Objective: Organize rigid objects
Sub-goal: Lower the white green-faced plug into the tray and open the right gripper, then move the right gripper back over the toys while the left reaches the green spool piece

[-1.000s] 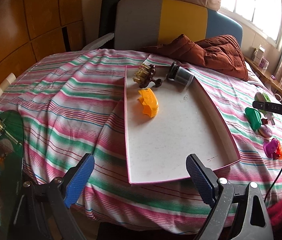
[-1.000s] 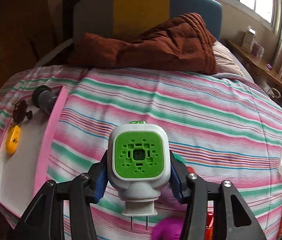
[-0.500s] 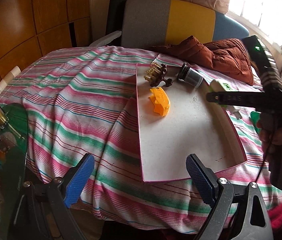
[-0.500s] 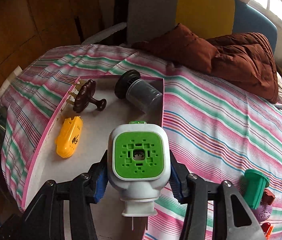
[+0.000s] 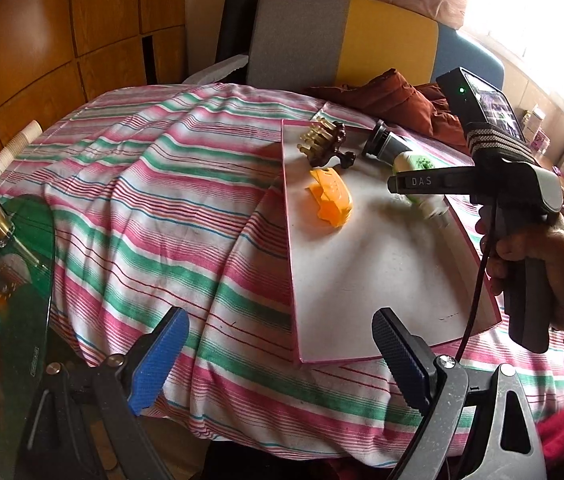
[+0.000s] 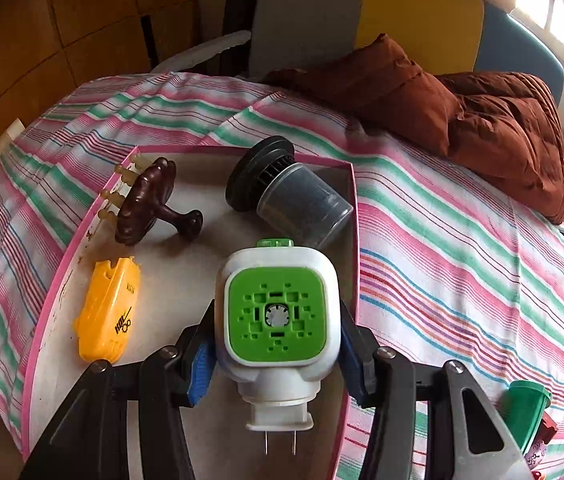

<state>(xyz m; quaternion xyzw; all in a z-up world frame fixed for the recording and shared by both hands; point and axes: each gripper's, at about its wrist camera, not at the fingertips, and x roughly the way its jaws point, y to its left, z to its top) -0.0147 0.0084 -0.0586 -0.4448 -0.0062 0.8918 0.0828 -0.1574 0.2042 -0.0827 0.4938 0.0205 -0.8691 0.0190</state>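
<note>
The right tool (image 6: 278, 360) is clamped on a white plug-in unit (image 6: 278, 316) with a green vented face, one blue pad pressed against each of its sides and its two metal prongs pointing toward the camera. The unit hangs over the white tray (image 6: 186, 280), close to the tray's right pink edge; whether it touches the tray floor I cannot tell from either view. In the left wrist view the same unit (image 5: 415, 164) shows partly behind the right tool's body, which a hand (image 5: 537, 264) grips by the handle.

The tray lies on the bed (image 6: 461, 248), on a pink, green and white striped cover. Inside it, at the far edge, a dark grey cylinder (image 6: 293, 196) lies on its side toward the far right corner, with a brown knobbed massager (image 6: 150, 204) toward the far left corner. A yellow-orange plastic piece (image 6: 108, 312) lies nearer, along the left edge. A green plastic cup-shaped piece (image 6: 525, 408) sits on the cover outside the tray's right edge.

The left tool (image 5: 278, 356) hangs at the near edge of the bed with its blue pads well apart and nothing between them.
</note>
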